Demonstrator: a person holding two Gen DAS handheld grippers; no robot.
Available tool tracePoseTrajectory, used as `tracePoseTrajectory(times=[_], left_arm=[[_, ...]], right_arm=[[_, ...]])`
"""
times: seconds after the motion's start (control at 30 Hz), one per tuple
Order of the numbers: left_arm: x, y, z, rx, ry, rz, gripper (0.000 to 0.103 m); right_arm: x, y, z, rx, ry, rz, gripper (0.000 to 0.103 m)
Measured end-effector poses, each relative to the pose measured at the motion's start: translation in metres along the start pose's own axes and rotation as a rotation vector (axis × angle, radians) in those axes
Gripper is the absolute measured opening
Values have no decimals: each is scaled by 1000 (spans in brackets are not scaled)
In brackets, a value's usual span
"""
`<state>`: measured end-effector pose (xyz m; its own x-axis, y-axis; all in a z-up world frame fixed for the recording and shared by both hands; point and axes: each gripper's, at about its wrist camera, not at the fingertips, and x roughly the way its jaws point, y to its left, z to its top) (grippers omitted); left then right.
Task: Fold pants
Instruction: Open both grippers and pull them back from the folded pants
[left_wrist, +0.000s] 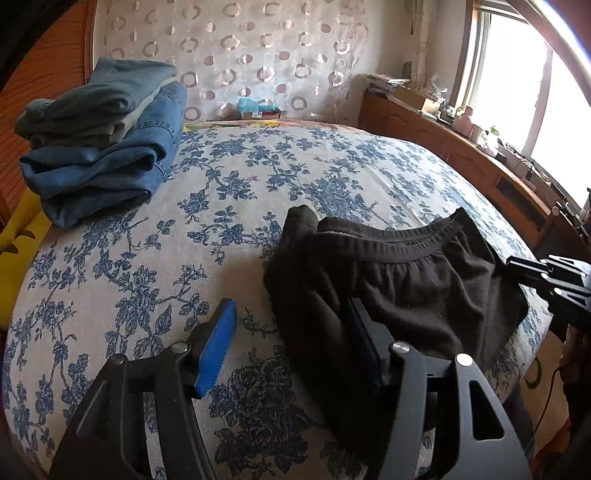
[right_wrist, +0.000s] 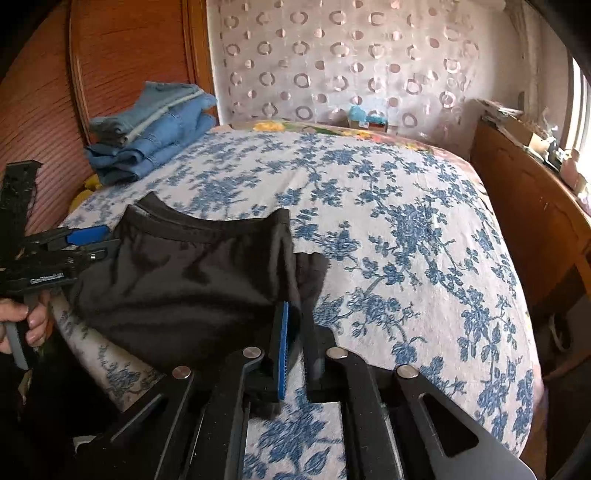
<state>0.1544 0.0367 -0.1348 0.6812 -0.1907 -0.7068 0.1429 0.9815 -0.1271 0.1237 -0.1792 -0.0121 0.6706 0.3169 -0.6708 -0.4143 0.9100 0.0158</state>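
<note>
The black, soft-knit pants with an elastic waistband (left_wrist: 399, 288) are seen folded into a compact bundle near the front edge of the bed with its blue-flowered white cover (left_wrist: 258, 177).

The left hand-held gripper (left_wrist: 291, 339) is held with its fingers apart: one blue pad lies on bare cover, the other against the bundle's left edge, nothing pinched. The right hand-held gripper (right_wrist: 299, 347) is nearly closed at the bundle's right edge; whether cloth is pinched cannot be told.

The step is judged to be release after a fold. It is done well if both tools are drawn back level, so no edge is dragged open.

A stack of folded blue denim and grey-green garments (left_wrist: 99, 136) sits well apart at the far left; nothing is seen in the way.
</note>
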Motion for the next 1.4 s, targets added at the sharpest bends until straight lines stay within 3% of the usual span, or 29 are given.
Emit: tracePoseTrajectory(times=[0.13,0.37,0.63,0.67,0.7,0.8,1.4], left_arm=[[-13,3,-3,-17,-15,-9,61],[-40,-4,-21,0,-30,-42,61],[-37,-4,-28,10,-11,-34,62],[-36,-4,-28,9,-9,-31,61],[-34,-4,-28,8,-6,-28,62],[-32,-5,-29,18,-3,-17,62],[-33,-5,-30,10,-3,-14,62]], right_arm=[[-14,-1,-13,22,-16,26,24],[-29,-6,-33,40,-12,68,26],[-19,-3,-38,41,16,94,25],[-18,-3,-37,35,19,97,25],[-17,-2,-37,28,17,100,14],[-18,-5,-38,19,10,108,7],[-33,-3,-40,24,-8,84,7]])
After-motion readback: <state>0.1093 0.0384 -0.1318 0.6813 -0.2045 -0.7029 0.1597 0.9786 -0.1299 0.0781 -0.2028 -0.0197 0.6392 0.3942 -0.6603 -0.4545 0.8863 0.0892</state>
